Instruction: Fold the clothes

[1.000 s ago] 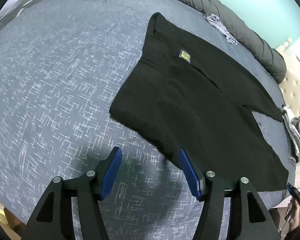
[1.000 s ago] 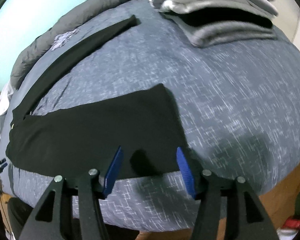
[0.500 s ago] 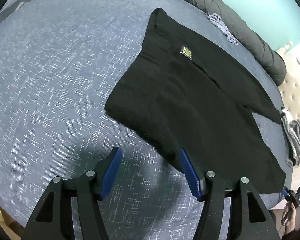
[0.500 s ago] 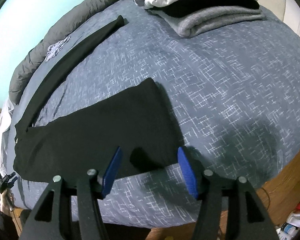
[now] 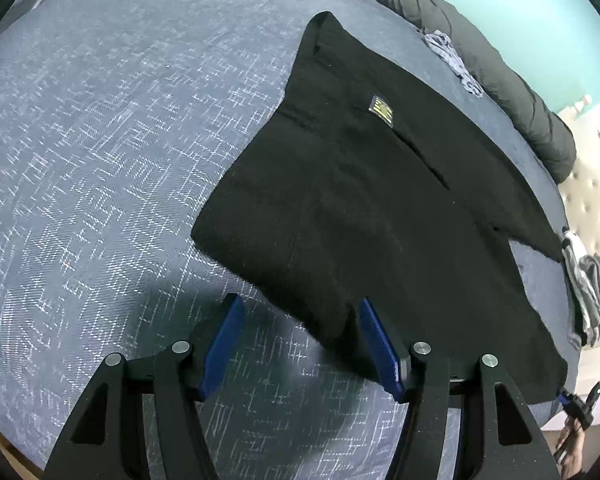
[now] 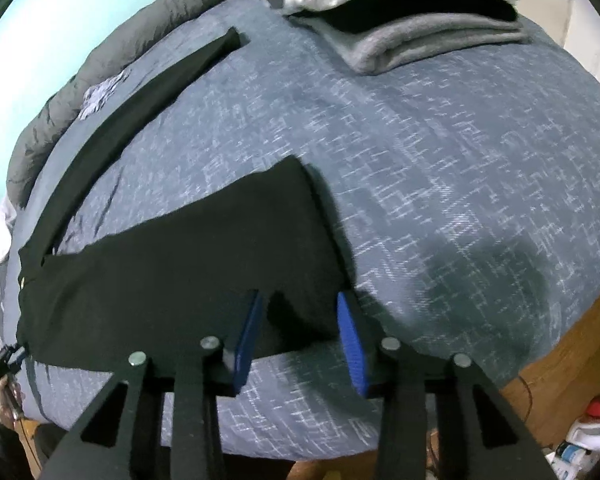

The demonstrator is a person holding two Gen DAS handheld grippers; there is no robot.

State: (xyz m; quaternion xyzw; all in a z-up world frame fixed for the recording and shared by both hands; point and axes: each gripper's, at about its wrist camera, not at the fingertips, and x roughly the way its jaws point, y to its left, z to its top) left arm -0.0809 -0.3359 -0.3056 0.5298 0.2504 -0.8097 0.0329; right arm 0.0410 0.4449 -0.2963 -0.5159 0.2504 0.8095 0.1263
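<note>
- The left gripper (image 5: 300,340) is seen at the bottom of the left wrist view. Its black arms end in flat blue pads (image 5: 220,344), and these are spread wide apart with nothing pinched between them.
- The near edge of the black pants (image 5: 380,216) is seen just in front of this gripper, by its right-hand pad. Whether the pad touches the cloth cannot be told.
- The right gripper (image 6: 302,332) is seen at the bottom of the right wrist view. Its blue pads (image 6: 350,344) are also held apart, one on each side of the near corner of a pant leg. The cloth is not squeezed yet.
- The black pants (image 6: 180,276) are laid flat on the bed (image 5: 100,140). The cloth looks soft and a bit fuzzy. One leg is wide and near, and the other leg (image 6: 140,100) is stretched out long and thin further back.
- A small square gold label (image 5: 381,109) is sewn on the pants near the waist.
- The bed is covered by a blue-grey sheet with little white criss-cross marks, like woven threads.
- A pile of folded clothes (image 6: 400,12) is stacked further back on the bed, well apart from the pants. Grey, silver and black layers are seen, soft and thick.
- A small crumpled grey-and-white cloth (image 5: 452,60) is left near the far edge.
- A puffy dark grey blanket (image 5: 480,52) is rolled along the far edge of the bed.
- A light teal wall (image 5: 540,12) is seen behind it all.
</note>
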